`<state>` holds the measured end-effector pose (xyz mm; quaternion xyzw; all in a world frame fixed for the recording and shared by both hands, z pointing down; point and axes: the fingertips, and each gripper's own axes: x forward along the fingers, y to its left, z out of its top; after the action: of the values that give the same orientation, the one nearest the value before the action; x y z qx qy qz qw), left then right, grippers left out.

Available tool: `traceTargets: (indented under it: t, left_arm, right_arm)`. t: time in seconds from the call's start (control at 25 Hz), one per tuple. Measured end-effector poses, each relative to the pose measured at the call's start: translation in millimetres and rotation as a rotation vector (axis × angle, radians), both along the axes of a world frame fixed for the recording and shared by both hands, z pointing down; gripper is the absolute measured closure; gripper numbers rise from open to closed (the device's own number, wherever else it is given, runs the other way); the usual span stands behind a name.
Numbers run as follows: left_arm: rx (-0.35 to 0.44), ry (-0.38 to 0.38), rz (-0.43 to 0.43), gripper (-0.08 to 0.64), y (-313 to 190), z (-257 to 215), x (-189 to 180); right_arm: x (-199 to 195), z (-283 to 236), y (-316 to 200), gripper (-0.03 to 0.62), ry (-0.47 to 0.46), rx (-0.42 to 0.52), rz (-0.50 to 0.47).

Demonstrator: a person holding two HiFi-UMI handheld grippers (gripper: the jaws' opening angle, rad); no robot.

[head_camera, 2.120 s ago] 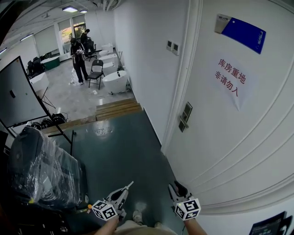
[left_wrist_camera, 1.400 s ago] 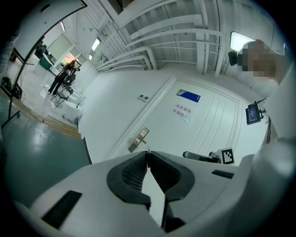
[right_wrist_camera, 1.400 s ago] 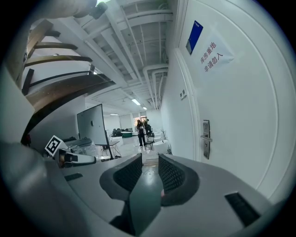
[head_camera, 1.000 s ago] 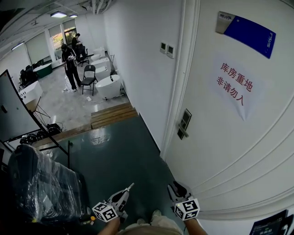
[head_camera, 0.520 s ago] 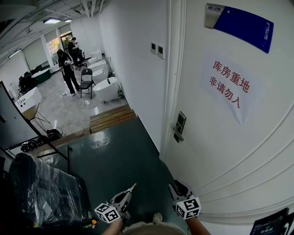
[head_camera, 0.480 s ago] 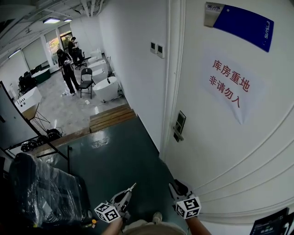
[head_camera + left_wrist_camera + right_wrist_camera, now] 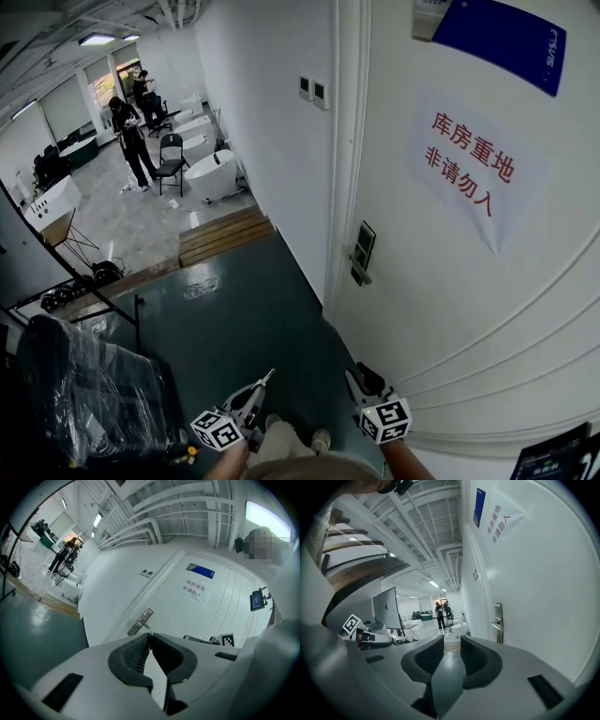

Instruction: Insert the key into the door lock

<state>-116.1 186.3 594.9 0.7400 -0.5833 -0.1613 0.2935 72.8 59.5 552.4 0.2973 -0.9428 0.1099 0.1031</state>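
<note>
Paper notice [image 7: 473,173] on door [image 7: 441,314] reads 库房重地 非请勿入

One white panelled door [image 7: 450,319] on the right carries one silver lock plate [image 7: 361,253], one white paper notice with red characters [image 7: 473,173] and one blue sign plate [image 7: 502,33]; two small wall switches [image 7: 313,90] sit left of it. Far left I count two dark-clothed people [image 7: 125,131], one black folding chair [image 7: 170,155] and at least two white bathtubs [image 7: 211,175]. Near me: one left gripper [image 7: 261,382], one right gripper [image 7: 354,379], one thin metal key [image 7: 270,374].
</note>
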Motion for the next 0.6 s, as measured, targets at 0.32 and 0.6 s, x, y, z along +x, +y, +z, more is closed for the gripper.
traceTargets:
  t: [0.32,0.6]
  left_arm:
    - [-0.026,-0.011,0.044,0.526,-24,-4,-31]
    - [-0.018,-0.014,0.102,0.528,-61,-11,-66]
  right_arm:
    - [-23,-2,-17,0.48,-0.005,-0.005,0.04]
    - [-53,-8,-39,0.48,-0.006,-0.005,0.09]
